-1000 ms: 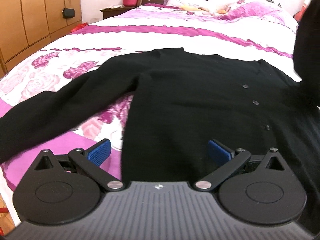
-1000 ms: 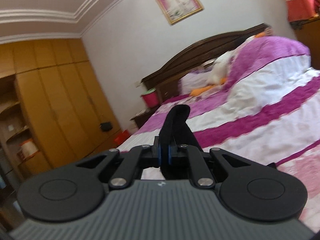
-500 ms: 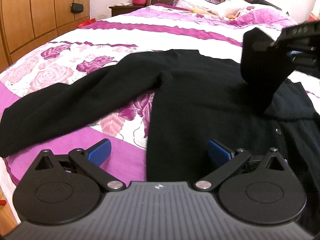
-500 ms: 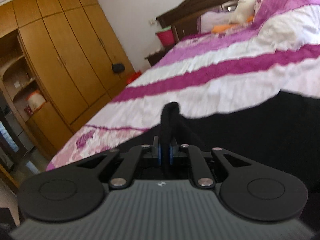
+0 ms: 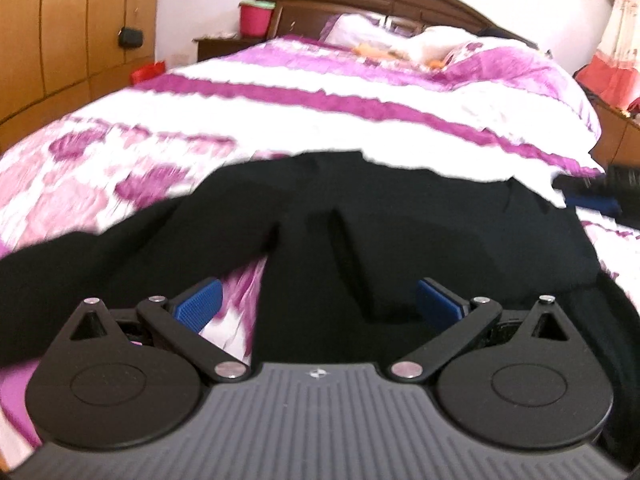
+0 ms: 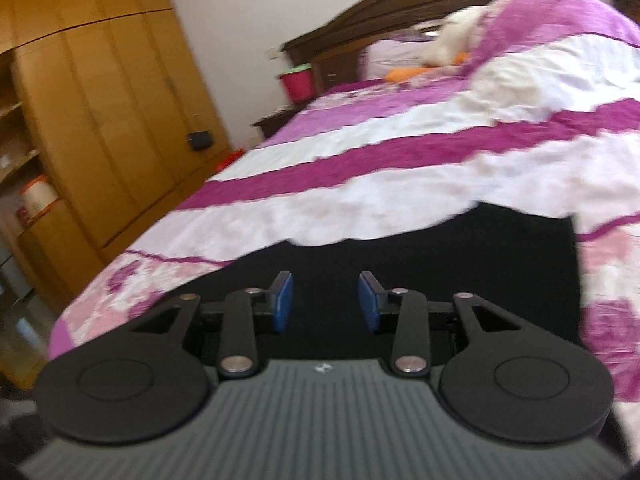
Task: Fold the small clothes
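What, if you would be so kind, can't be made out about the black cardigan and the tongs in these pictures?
- Black cardigan, left wrist view: hem hidden behind the left tongs; right side cut off by the edge; buttons lost in blur.
- Right wrist view: only a black patch shows; the right tongs, just opened and empty, cover the rest.
- Bedspread: pattern smeared.
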Demonstrator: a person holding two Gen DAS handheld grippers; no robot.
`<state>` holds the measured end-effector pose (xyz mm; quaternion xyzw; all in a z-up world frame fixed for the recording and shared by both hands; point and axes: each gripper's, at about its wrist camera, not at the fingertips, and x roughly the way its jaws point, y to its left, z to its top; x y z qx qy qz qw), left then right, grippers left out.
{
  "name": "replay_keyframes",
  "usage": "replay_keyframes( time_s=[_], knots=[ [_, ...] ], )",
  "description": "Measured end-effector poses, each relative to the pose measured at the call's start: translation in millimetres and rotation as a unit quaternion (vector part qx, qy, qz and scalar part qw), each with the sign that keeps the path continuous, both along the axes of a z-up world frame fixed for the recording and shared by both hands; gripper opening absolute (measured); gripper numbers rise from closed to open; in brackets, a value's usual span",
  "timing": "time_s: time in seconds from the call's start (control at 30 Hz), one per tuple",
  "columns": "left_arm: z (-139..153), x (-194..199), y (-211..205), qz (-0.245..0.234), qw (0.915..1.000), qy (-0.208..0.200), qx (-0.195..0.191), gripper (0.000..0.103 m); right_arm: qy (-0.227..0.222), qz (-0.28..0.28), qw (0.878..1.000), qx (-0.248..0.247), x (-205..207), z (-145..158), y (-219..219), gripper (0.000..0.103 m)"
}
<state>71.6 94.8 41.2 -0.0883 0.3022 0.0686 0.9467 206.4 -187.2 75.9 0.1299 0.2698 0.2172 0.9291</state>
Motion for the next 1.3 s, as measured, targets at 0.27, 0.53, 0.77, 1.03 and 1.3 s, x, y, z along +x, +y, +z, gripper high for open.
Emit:
replay_keyframes(
  time_s=[0.27,0.53,0.77,1.03,1.3],
  knots=[
    [0,54,-5,-0.025,0.9996,-0.005,-0.009,0.103,0.013,-0.080,0.996,-0.039,15,-15,-66,0.040],
    [-23,99,2,-0.005,0.9995,0.028,0.009,0.096,0.050,-0.115,0.990,-0.068,52,-44,-92,0.040],
    [-38,116,13,-0.002,0.9993,0.036,-0.002,0.096,0.066,-0.116,0.988,-0.080,81,-67,-85,0.040],
    [-43,125,11,-0.019,0.9995,0.024,-0.012,0.078,0.046,-0.109,0.991,-0.070,92,-71,-80,0.037],
    [-23,126,-5,-0.055,0.9978,-0.038,-0.001,0.009,-0.048,-0.114,0.991,-0.057,75,-55,-87,0.008]
  ],
)
